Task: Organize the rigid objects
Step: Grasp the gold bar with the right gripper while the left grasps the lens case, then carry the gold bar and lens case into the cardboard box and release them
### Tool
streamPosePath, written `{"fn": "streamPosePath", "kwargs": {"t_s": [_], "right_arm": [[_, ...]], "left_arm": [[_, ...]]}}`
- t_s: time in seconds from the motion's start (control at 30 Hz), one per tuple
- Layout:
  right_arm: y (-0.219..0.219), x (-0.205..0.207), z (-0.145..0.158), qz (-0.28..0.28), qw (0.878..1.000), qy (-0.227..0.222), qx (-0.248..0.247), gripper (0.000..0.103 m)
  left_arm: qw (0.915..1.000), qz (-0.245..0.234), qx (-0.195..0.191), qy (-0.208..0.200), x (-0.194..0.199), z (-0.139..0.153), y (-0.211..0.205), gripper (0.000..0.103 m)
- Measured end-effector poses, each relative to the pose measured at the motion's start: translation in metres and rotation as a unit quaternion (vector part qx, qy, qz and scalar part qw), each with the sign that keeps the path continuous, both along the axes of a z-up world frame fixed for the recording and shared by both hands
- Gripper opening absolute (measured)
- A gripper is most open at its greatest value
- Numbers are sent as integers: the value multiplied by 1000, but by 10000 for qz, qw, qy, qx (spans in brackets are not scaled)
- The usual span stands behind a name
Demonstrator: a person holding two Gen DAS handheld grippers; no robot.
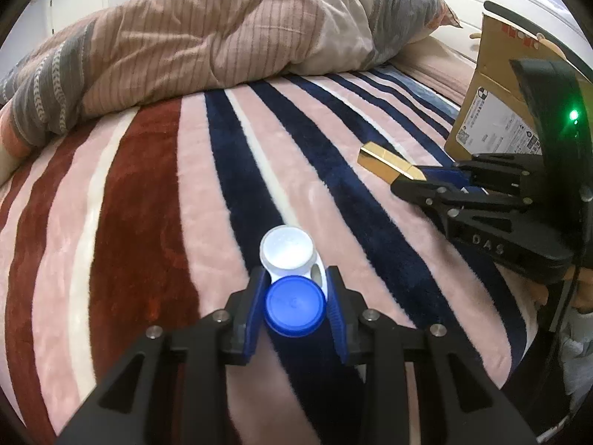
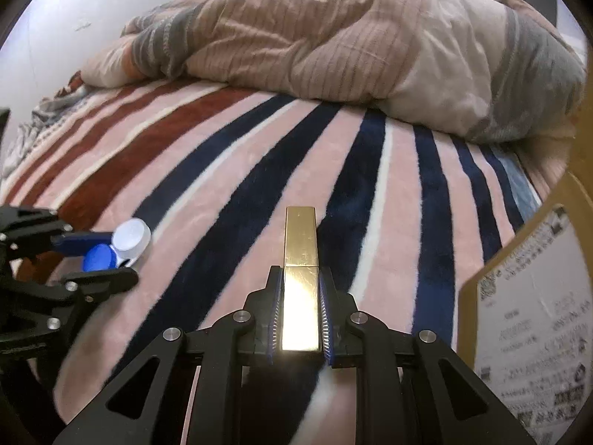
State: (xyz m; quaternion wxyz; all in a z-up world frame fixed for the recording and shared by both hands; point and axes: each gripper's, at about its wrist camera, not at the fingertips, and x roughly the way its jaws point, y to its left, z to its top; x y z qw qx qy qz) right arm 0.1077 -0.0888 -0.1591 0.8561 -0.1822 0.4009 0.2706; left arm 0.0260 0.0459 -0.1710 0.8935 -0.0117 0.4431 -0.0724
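Right gripper (image 2: 300, 311) clamps gold rectangular metal bar (image 2: 300, 259), long axis pointing far; brown cardboard box (image 2: 526, 315) just right. Left gripper (image 1: 296, 304) clamps blue-and-white plastic contact-lens case (image 1: 291, 278).

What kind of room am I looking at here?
Most likely a bedroom: the work surface is a bed covered with a striped fleece blanket, a rumpled quilt is heaped at its far side, and a plain wall rises behind.

Soft, even indoor light; shadows are faint. Strong glare whitens the shiny gold rectangular tube (image 2: 300, 319). A green indicator lamp (image 1: 573, 115) glows. Fisheye bending and dark vignetting mark the edges; the printed cardboard box (image 2: 533, 319) smears blurry.
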Motion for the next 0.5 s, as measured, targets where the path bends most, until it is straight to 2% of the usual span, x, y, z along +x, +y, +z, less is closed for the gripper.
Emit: {"fn": "streamPosePath", "kwargs": {"t_s": [0.2,0.33,0.5], "right_arm": [[-1,-15,18,157,9997,-162,129,14],[-1,-45,57,454,9970,-529,341,14],[-15,-80,108,633,9906,-953,746,14]], "left_arm": [[9998,93,67,-190,-5,19,3,29],[9989,163,66,-435,-21,47,4,29],[9958,106,188,-892,-41,98,-7,29]]}}
